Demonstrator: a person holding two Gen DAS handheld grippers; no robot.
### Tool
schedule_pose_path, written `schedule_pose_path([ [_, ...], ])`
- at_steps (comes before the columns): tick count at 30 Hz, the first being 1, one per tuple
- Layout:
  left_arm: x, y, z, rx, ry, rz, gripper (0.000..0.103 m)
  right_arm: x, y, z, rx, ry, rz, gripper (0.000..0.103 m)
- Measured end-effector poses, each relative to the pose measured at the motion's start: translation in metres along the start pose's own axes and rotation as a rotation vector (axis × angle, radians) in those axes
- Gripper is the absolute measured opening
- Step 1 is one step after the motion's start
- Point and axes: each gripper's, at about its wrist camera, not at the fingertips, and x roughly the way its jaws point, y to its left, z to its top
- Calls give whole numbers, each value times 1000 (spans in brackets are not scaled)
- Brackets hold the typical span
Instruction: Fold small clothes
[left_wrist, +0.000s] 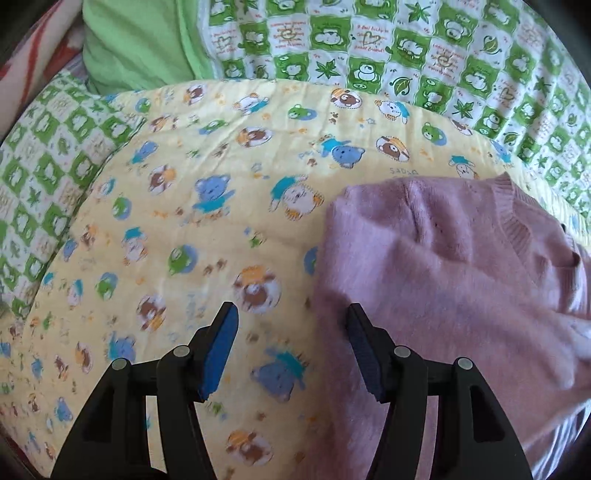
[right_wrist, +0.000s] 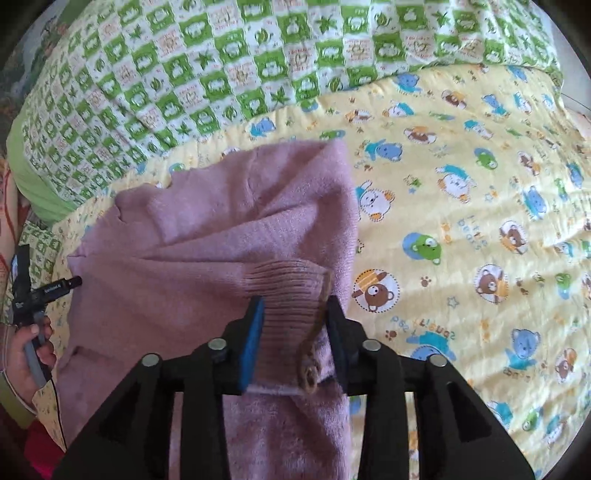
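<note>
A small pink knitted sweater lies on a yellow bear-print quilt. It also shows in the right wrist view, partly folded over itself. My left gripper is open and empty, hovering just left of the sweater's edge; its right finger is over the pink knit. My right gripper is shut on the ribbed sleeve cuff of the sweater, holding it over the sweater's body. The left gripper and the hand holding it show at the left edge of the right wrist view.
A green-and-white checked blanket lies behind the quilt; it also shows in the right wrist view. A plain green cloth lies at the back left. Bare quilt extends to the right of the sweater.
</note>
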Motion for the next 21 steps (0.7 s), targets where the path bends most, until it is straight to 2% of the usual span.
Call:
schedule_pose_path([
  [2,-8,12,-9,-17,10,-33,60,-12,-1,-5,3,-14,2,44],
  [7,-36,29,-49,-14,35,-107,60,-37,-1,-26,19,-1,11,45],
  [15,-79,33,-133,34,89,-158,62,-72,2,-77,43,28,18,49],
  [21,-101,55,-192,22,138,-191,63,-103,-6,-123,83,42,22,50],
])
